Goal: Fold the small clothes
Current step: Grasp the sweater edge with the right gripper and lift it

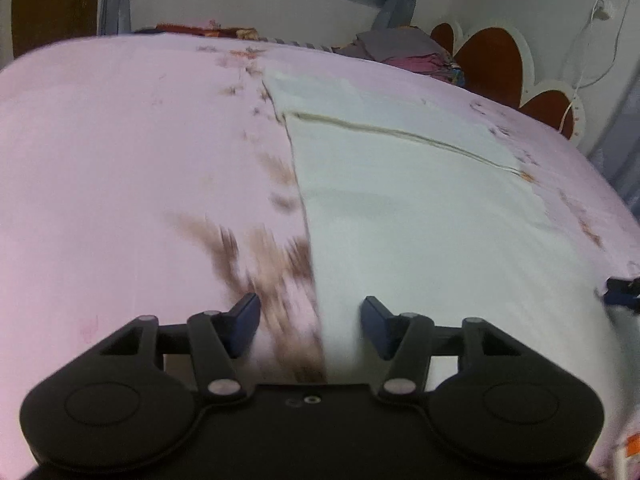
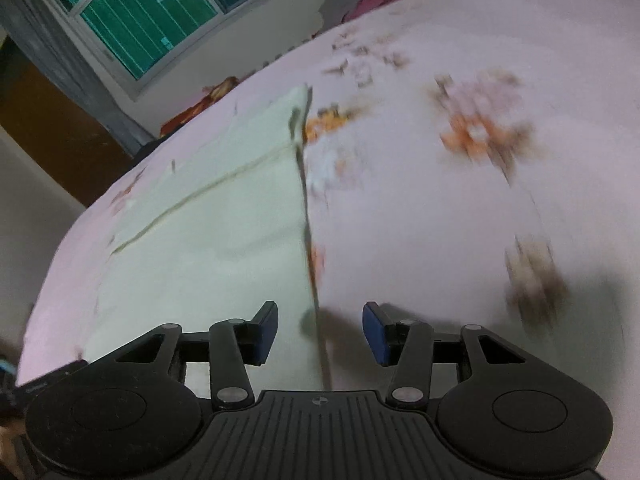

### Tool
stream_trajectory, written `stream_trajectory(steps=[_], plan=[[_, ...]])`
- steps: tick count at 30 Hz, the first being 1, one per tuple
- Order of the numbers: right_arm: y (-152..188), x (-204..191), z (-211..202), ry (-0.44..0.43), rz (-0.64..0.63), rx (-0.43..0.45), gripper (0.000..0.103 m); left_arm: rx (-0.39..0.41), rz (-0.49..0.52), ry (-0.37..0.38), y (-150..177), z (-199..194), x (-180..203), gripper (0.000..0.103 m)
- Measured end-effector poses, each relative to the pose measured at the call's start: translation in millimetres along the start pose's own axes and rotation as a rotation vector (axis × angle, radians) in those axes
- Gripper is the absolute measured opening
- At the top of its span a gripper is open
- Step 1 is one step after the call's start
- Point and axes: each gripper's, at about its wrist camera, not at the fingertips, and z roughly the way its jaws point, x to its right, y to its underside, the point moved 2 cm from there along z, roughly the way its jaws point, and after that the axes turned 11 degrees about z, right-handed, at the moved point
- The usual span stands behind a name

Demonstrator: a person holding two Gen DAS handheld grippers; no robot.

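Cloth (image 1: 400, 208), pale and already folded once, lies flat mid-bed (image 1: 120, 160); we judge more folds remain, our left gripper (image 1: 310, 326) and right gripper (image 2: 320, 332) both gaping, empty.

The flower print on my pink sheet (image 1: 120, 152) smears into brown streaks (image 1: 276, 280) near my left gripper, and into orange smudges (image 2: 480, 128) in the right wrist view. At the right edge of the left wrist view a dark blue part (image 1: 622, 294) is cut off. The heap of clothes (image 1: 408, 50) at the upper right is too blurred to sort out.
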Motion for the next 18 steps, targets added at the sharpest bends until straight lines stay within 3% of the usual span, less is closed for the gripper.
stream_trajectory(steps=[5,11,13,16,18], plan=[[41,20,-28,-0.053,0.053,-0.032,0.047,0.012,-0.076,0.060,33,-28,11,0.054],[77,30,-52,-0.145,0.081,-0.087,0.047,0.041,-0.233,0.170,68,-49,6,0.044],[87,35,-57,-0.179,0.106,-0.108,0.032,0.048,-0.312,0.241,77,-50,2,0.044],[93,41,-56,-0.220,0.156,-0.129,0.030,0.071,-0.431,0.335,83,-41,-6,0.044],[90,44,-53,-0.250,0.199,-0.133,0.030,0.084,-0.474,0.362,82,-33,-11,0.037]])
